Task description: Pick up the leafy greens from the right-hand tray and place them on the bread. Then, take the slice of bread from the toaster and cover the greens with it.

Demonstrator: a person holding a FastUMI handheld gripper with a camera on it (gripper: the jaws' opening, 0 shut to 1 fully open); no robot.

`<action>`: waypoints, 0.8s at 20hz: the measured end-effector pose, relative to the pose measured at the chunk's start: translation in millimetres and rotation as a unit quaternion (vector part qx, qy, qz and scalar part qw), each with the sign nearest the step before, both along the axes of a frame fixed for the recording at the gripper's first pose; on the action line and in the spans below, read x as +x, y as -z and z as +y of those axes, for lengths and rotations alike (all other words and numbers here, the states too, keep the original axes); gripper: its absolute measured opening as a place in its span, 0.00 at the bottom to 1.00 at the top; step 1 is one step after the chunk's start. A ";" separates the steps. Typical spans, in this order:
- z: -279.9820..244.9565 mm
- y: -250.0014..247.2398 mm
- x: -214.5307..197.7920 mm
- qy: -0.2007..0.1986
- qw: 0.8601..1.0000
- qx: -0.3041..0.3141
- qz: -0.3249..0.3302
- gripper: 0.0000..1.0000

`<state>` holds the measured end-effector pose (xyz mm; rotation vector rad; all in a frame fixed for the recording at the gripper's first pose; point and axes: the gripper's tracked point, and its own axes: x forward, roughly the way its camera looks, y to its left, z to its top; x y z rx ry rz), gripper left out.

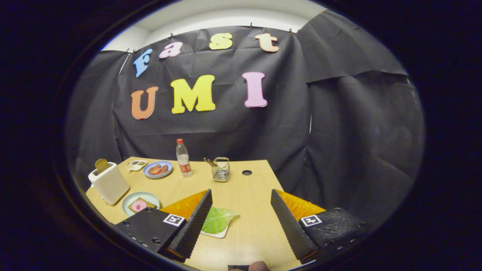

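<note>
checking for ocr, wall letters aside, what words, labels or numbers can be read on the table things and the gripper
bottle: label band, too small to read.
gripper, open above the table with the leafy greens by its left finger: square coded markers, patterns, no words.
toaster, bread plate, wire basket: no text seen.

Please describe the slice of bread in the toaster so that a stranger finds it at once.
Start at the wooden table and go to the white toaster at its far left corner. The bread slice stands upright in its slot, unlike the flat slice on the plate nearby.
</note>
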<state>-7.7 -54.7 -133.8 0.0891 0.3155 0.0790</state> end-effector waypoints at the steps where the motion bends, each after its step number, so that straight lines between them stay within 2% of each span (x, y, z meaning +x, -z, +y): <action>1: 0.8 6.7 3.6 -0.004 1.000 0.001 0.003 0.95; 6: 25.8 68.9 28.4 -0.040 0.998 0.016 0.048 0.96; 10: 40.6 91.3 49.3 -0.052 0.997 0.025 0.049 0.96; 16: 52.2 163.0 88.9 -0.038 0.992 0.067 0.097 0.96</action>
